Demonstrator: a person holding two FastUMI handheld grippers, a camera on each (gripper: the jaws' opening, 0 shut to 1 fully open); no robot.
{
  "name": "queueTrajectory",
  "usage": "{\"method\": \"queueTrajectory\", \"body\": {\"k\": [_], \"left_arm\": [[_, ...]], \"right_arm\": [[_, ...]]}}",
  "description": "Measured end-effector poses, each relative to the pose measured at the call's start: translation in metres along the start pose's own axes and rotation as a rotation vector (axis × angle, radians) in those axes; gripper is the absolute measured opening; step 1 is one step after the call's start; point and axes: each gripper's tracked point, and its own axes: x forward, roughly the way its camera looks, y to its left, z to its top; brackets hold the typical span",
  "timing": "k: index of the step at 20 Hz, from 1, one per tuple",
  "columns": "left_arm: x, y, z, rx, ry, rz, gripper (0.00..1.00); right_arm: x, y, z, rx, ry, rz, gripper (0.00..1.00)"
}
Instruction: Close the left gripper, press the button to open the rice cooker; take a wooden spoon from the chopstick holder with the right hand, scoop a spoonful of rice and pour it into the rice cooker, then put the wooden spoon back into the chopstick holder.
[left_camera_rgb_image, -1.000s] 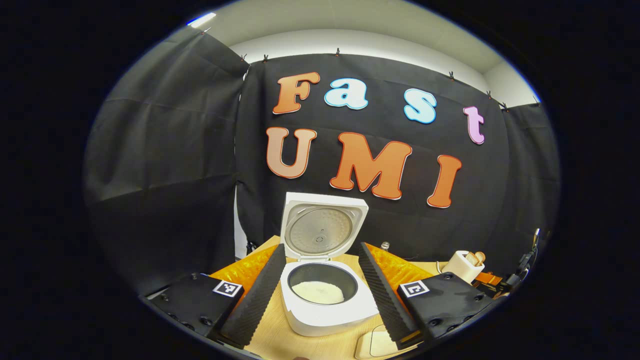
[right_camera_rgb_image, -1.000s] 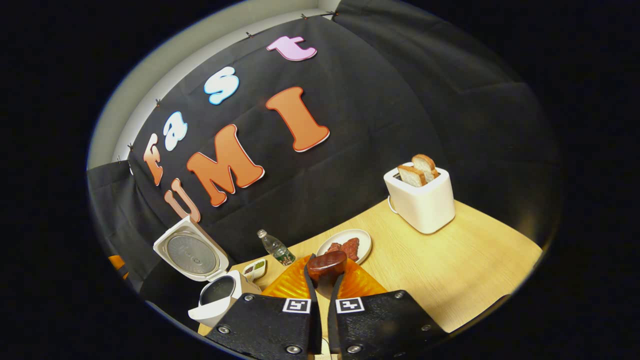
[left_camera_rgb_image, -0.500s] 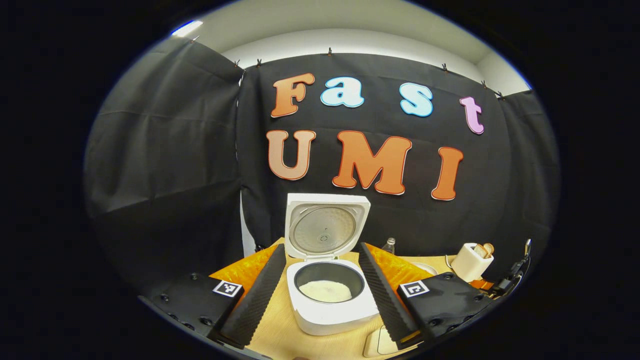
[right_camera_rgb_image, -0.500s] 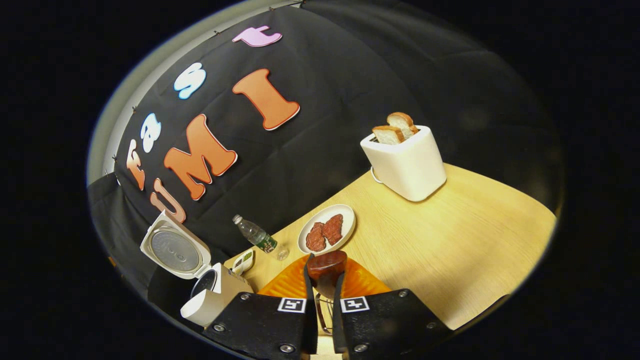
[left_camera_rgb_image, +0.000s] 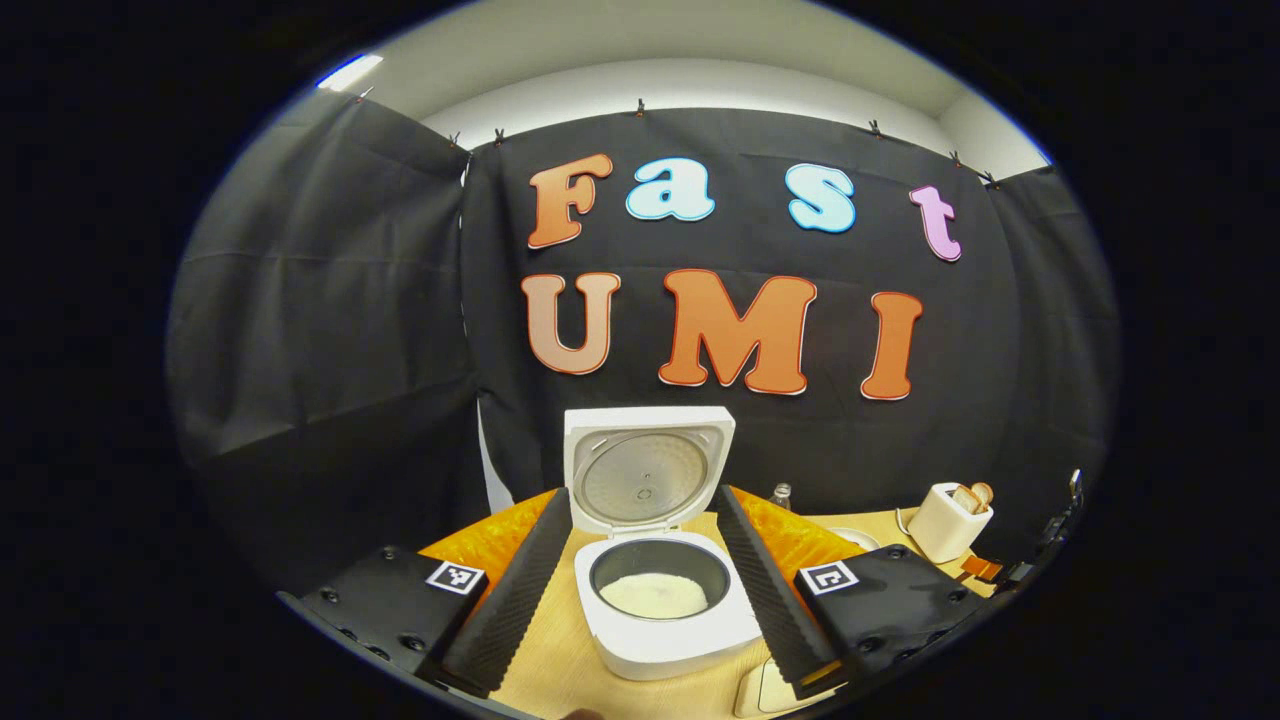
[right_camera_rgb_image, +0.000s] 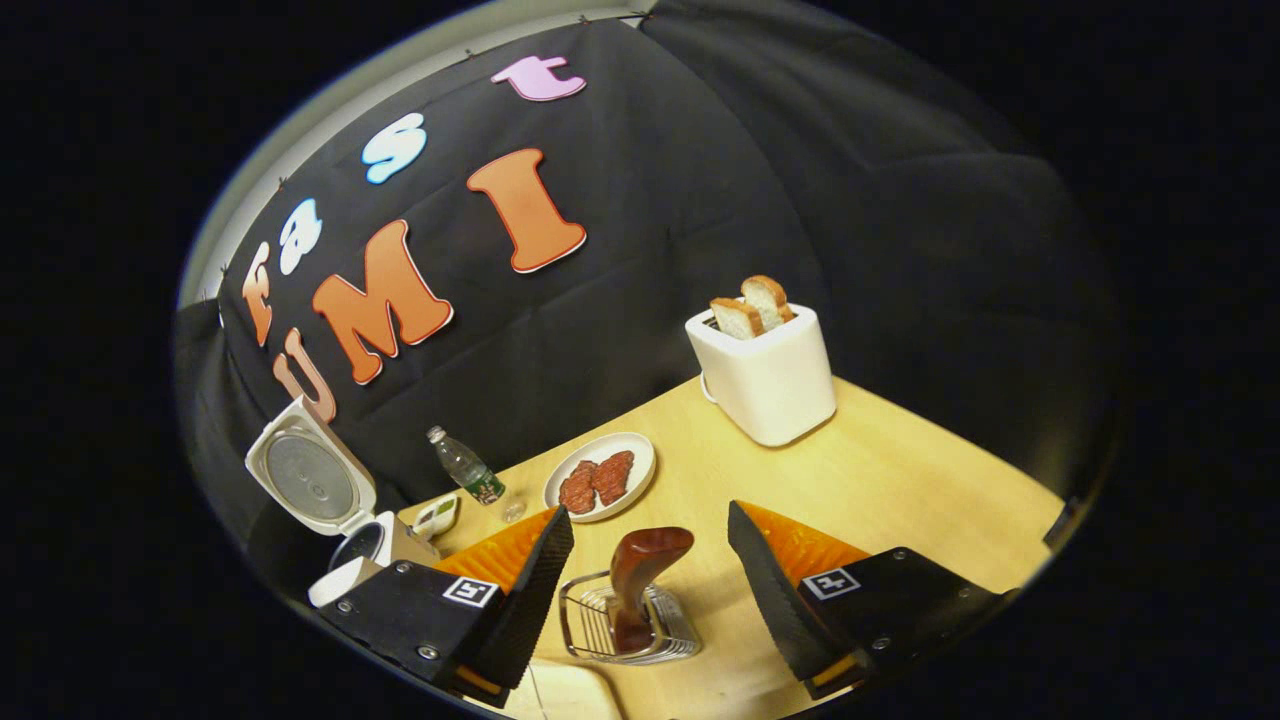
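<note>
A white, rounded-square plastic rice cooker (left_camera_rgb_image: 668, 625) sits on the pale wood-grain table (left_camera_rgb_image: 545, 670), its lid (left_camera_rgb_image: 647, 470) hinged upright to show a dimpled metal inner plate. The dark round pot inside holds a shallow bed of white rice (left_camera_rgb_image: 653, 595). In the left gripper view the left gripper (left_camera_rgb_image: 640, 590) looks level at the cooker, its two ribbed black foam fingers (left_camera_rgb_image: 510, 600) spread wide on orange backing and grasping nothing; the cooker stands between them at 6 o'clock.

In the right gripper view the right gripper (right_camera_rgb_image: 645, 570) tilts down over the table, fingers parted and released, touching nothing. Between them, at 6 o'clock, stands a wire chopstick holder (right_camera_rgb_image: 625, 625) of thin chrome rods. The glossy reddish-brown wooden spoon (right_camera_rgb_image: 640, 580) stands in it, its broad rounded end up and leaning slightly toward 1 o'clock.

At 11 o'clock from the holder lies a white oval plate (right_camera_rgb_image: 600, 475) with two dark red meat pieces, and beside it a clear plastic bottle (right_camera_rgb_image: 465, 470). At 1 o'clock a smooth white toaster (right_camera_rgb_image: 770, 375) carries two bread slices. The open cooker appears at 9 o'clock.
</note>
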Motion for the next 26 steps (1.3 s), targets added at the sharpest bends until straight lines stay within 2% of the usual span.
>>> {"method": "queueTrajectory", "body": {"k": [3,8,9,11,13,18,20,24,26], "left_arm": [[0.023,-0.006,0.031,0.019,-0.027,-0.019,0.98],[0.081,-0.021,0.09,0.016,-0.054,-0.056,1.0],[0.094,-0.021,0.102,0.021,-0.067,-0.054,0.97],[0.131,-0.024,0.119,0.032,-0.065,-0.055,1.0],[0.17,-0.029,0.122,0.036,-0.036,-0.069,0.98],[0.267,-0.019,0.096,0.026,0.081,-0.042,0.99],[0.294,-0.013,0.08,0.066,0.125,-0.024,0.98],[0.324,-0.014,0.04,0.017,0.23,-0.011,0.99],[0.333,-0.008,0.022,0.024,0.271,0.007,0.98]], "right_arm": [[-0.02,-0.018,0.021,-0.075,-0.028,-0.031,0.95],[-0.054,-0.055,0.043,-0.268,-0.053,-0.139,0.95],[-0.062,-0.06,0.047,-0.296,-0.055,-0.153,0.95],[-0.078,-0.067,0.052,-0.33,-0.056,-0.17,0.95],[-0.091,-0.078,0.056,-0.365,-0.056,-0.207,0.95],[-0.114,-0.106,0.064,-0.37,-0.047,-0.297,0.95],[-0.122,-0.113,0.069,-0.374,-0.053,-0.326,0.95],[-0.134,-0.116,0.076,-0.364,-0.06,-0.36,0.95],[-0.136,-0.114,0.074,-0.356,-0.054,-0.366,0.95]]}}
